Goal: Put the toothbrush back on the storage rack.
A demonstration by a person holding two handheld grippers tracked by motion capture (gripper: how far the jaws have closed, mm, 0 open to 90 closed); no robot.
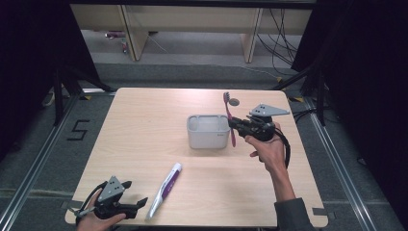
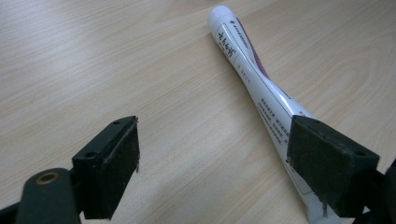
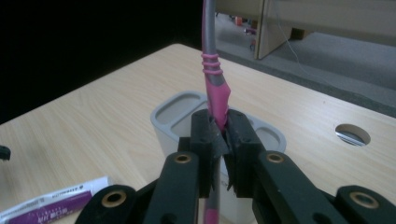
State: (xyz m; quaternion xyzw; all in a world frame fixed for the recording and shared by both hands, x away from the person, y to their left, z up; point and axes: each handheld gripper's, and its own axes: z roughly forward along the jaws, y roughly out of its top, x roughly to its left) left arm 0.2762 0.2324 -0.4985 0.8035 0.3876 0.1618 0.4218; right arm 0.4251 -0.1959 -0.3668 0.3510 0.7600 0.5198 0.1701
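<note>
While clamped, toothbrush point(image 3: 215, 91) pads point(image 3: 205, 135) show close-up

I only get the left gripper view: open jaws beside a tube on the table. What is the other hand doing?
Observer: The right tool is shut on a pink toothbrush, held upright.
Operator: Where, relative to the tube?
Observer: Beyond the tube, at the right side of a grey holder mid-table.
Operator: Anything in the holder?
Observer: Its compartments, as far as the right gripper view shows them, hold nothing.
</note>
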